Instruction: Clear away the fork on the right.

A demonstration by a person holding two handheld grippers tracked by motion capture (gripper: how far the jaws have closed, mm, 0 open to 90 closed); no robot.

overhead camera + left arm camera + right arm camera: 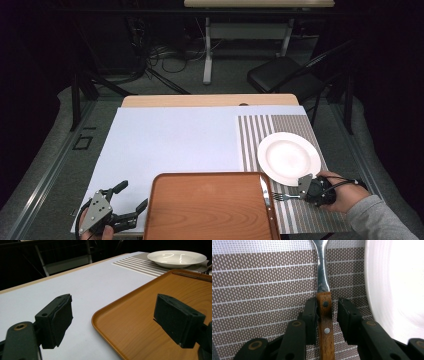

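Between right hand-held gripper (327,315) jaws, fork (325,315)

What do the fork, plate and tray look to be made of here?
Fork: shiny metal neck that reflects light, with a brown wood-grain handle set with two rivets.
Plate: glossy white, likely ceramic, judging by its highlights.
Tray: orange-brown wood-grain surface with a smooth sheen; real wood or printed laminate is unclear.

High view looks forward and down over the table (170,140); left gripper view sits low, facing along its jaws across the tray (150,322) toward the far plate (177,258); right gripper view hangs close above the mat (262,290), fork (323,290) between its jaws, plate rim right of them; all three share the plate.
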